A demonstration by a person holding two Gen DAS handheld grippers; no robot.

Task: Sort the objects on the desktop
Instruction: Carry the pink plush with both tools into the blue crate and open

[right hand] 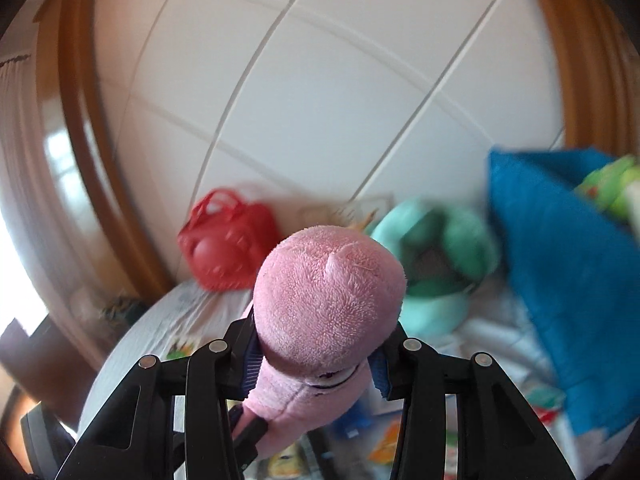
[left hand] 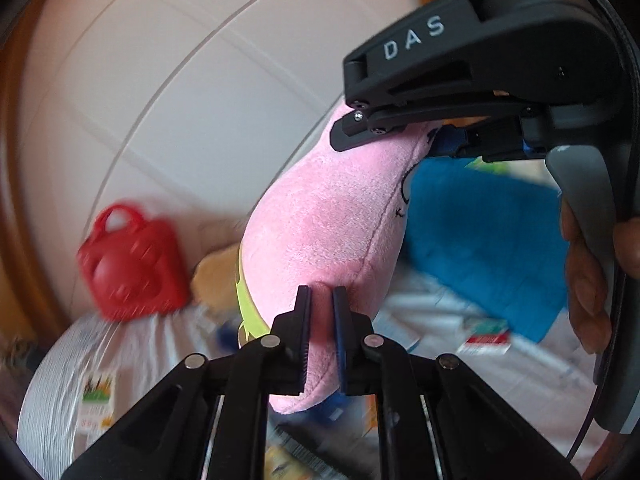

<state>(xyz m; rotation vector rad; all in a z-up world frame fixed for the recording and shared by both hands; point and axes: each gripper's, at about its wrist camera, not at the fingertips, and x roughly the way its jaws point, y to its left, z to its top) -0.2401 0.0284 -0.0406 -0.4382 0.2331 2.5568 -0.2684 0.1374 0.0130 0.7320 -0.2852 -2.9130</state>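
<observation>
Pink plush (left hand: 320,236) held aloft between both grippers: left gripper (left hand: 320,320) pinches a thin fold, right gripper (right hand: 316,356) clamps its rounded end; only the right view shows a teal cushion (right hand: 436,264)

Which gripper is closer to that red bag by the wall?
Neither clearly. Both the left gripper and the right gripper are clamped on the pink plush toy, well short of the red bag, which lies ahead and left of each.
</observation>
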